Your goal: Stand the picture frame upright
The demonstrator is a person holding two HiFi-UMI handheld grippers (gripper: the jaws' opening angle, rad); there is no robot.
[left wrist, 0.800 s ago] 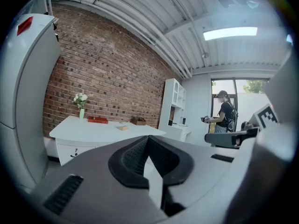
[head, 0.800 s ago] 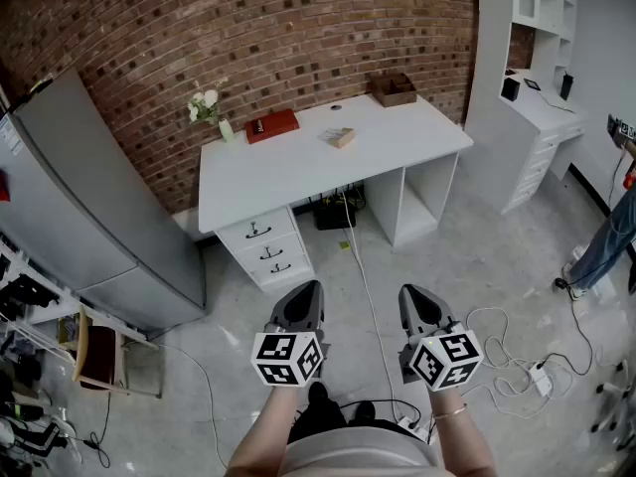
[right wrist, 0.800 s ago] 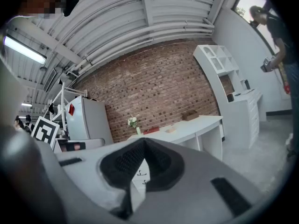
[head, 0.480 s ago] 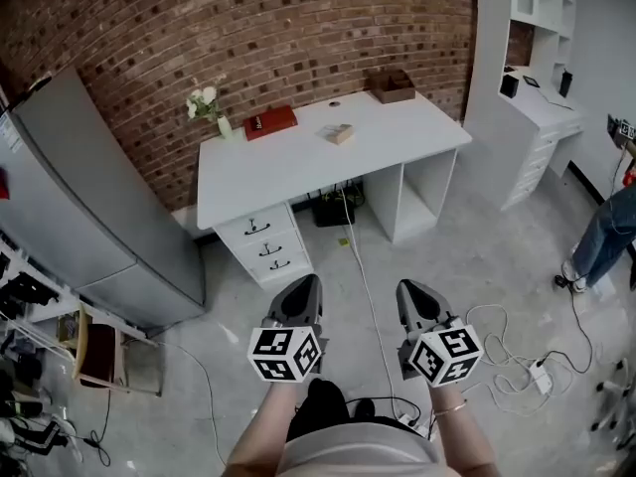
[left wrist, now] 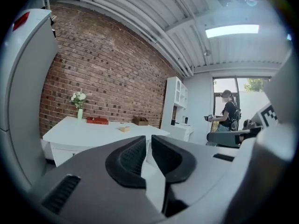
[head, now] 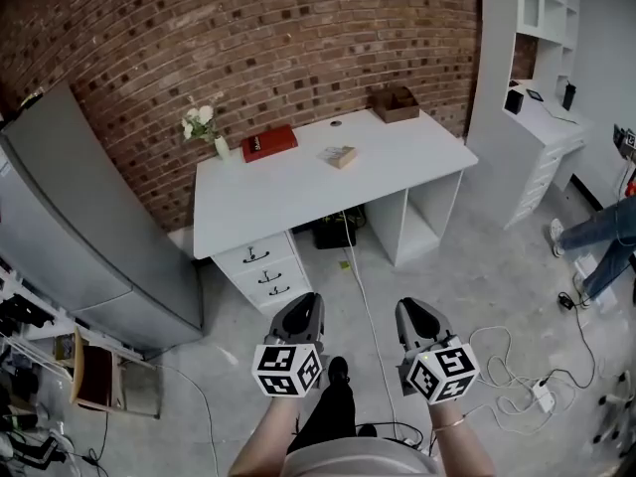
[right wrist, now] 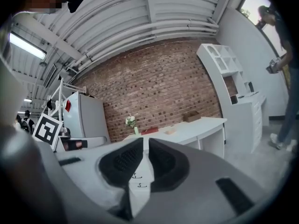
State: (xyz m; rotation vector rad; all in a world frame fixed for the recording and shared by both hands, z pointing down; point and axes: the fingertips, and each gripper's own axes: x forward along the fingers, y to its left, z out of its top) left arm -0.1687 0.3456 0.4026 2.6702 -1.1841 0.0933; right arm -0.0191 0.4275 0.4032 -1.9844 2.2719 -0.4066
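The small, pale wooden picture frame (head: 340, 156) lies flat near the middle of the white desk (head: 268, 202), between a flat red book (head: 269, 143) and a brown box (head: 396, 103); the left gripper (left wrist: 148, 141) and right gripper (right wrist: 145, 143) hover about level, well short of it; each one's jaws stand a narrow slit apart, holding nothing.

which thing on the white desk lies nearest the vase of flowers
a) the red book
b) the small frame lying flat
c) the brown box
a: the red book lies right beside the vase of flowers at the back left of the desk, while the small frame and the brown box sit further to the right.
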